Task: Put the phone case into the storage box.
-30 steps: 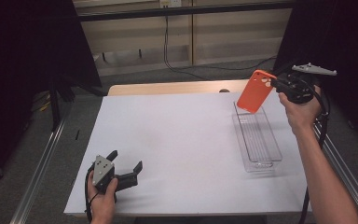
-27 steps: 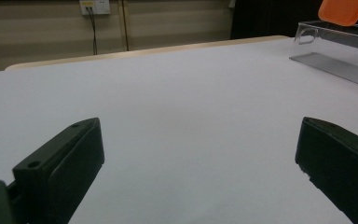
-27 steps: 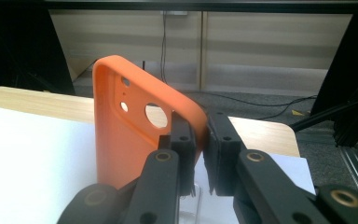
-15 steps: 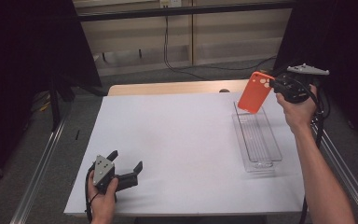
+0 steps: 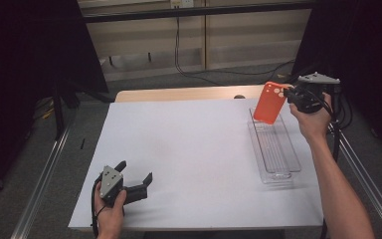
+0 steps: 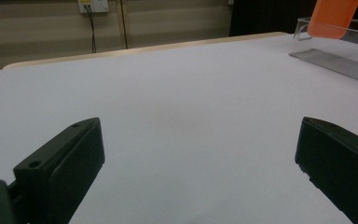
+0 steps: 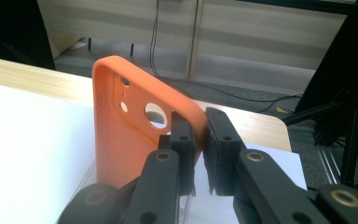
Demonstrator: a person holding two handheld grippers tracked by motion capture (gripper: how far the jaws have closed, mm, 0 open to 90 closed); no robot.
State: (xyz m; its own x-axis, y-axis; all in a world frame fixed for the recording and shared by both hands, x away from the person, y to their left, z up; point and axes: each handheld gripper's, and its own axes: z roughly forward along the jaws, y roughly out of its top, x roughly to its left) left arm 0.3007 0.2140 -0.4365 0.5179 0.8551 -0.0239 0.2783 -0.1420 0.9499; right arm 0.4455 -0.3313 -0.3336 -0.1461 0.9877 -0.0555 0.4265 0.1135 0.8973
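Right hand-held gripper has its jaws clamped on the edge of an orange phone case, holding it upright in the air over the far end of the clear tray. Landmark for the rest is that tray, which lies lengthwise along the right side of the white desk. Well apart from the tray, at the desk's near left corner, the left hand-held gripper rests with its jaws spread wide and nothing between them.
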